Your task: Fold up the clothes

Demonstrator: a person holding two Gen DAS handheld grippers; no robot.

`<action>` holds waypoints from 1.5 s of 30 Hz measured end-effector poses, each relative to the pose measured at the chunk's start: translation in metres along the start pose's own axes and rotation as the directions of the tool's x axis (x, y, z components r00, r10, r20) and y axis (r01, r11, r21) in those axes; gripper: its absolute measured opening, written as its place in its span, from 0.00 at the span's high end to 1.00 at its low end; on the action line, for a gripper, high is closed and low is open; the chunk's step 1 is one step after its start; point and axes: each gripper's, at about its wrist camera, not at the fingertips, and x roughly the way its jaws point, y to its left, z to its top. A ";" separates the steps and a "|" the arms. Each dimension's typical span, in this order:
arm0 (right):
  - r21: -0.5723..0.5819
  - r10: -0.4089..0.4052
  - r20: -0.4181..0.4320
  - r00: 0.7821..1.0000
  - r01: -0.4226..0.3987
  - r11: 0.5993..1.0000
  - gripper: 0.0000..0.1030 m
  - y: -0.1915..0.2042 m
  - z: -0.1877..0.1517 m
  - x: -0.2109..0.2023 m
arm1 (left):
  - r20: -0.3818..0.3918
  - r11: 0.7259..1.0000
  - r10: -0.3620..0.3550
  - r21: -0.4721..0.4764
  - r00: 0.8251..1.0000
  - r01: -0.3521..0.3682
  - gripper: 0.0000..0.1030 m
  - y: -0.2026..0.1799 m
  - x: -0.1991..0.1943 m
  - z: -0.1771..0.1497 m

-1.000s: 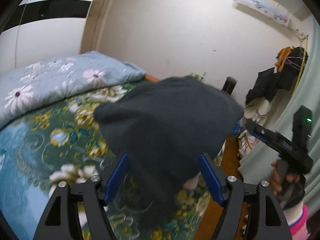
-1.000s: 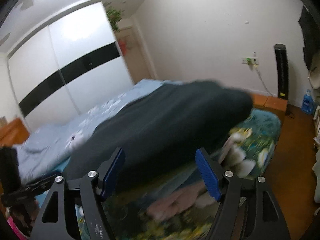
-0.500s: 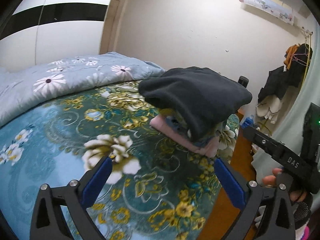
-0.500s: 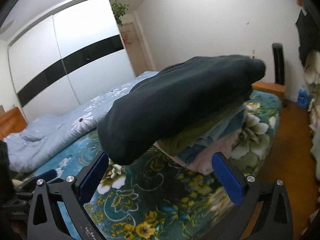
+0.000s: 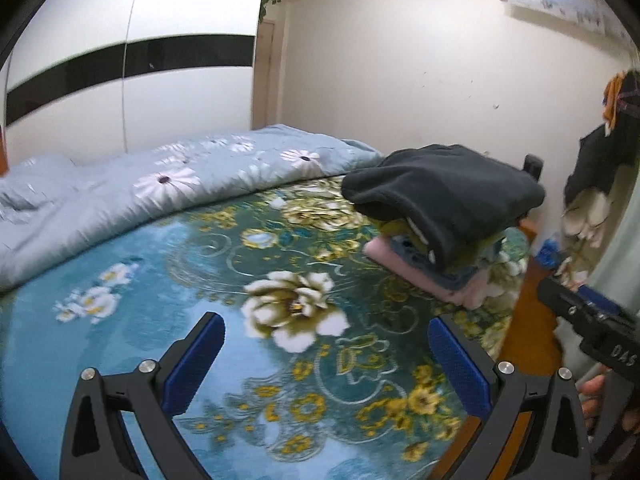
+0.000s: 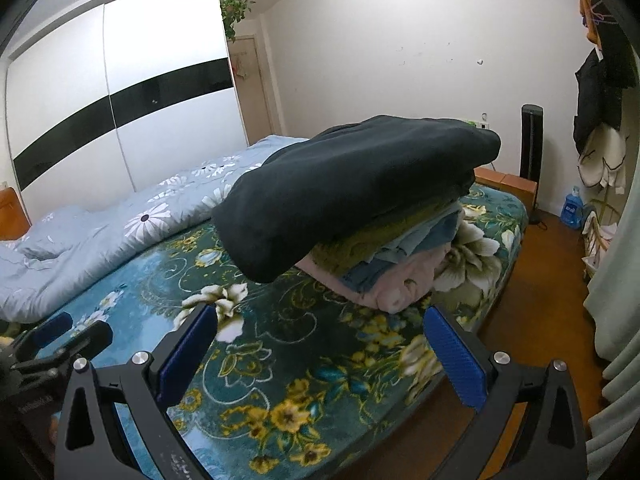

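A folded dark garment [image 5: 448,192] lies on top of a stack of folded clothes [image 5: 424,268] at the far right corner of the bed; it also shows in the right wrist view [image 6: 352,184], over olive, blue and pink layers [image 6: 400,276]. My left gripper [image 5: 326,360] is open and empty, well back from the stack above the floral blanket [image 5: 200,280]. My right gripper [image 6: 320,352] is open and empty, just short of the stack. The right gripper shows at the right edge of the left wrist view [image 5: 588,316].
A light blue quilt with daisies [image 5: 160,188] lies along the far side of the bed. Clothes hang on a rack at the right [image 6: 600,112]. A black tower fan [image 6: 532,152] and a blue bottle [image 6: 572,208] stand on the wooden floor [image 6: 548,280].
Both grippers have let go of the dark garment, which now rests on the stack. Both have opened wider and drawn back from it.
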 end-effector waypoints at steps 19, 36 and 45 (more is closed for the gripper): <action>-0.017 0.034 -0.015 0.999 -0.034 0.999 0.00 0.010 -0.011 -0.009 | -0.009 1.000 0.016 0.006 1.000 -0.016 0.00 -0.005 -0.015 -0.004; -0.019 0.013 -0.057 0.998 -0.014 1.000 0.00 0.015 -0.019 0.002 | -0.059 1.000 0.012 -0.008 0.998 -0.013 0.00 0.001 -0.002 -0.012; -0.029 0.011 -0.084 0.996 -0.014 0.999 0.00 0.018 -0.024 0.008 | -0.079 1.000 0.006 -0.010 0.997 -0.007 0.00 0.001 0.003 -0.017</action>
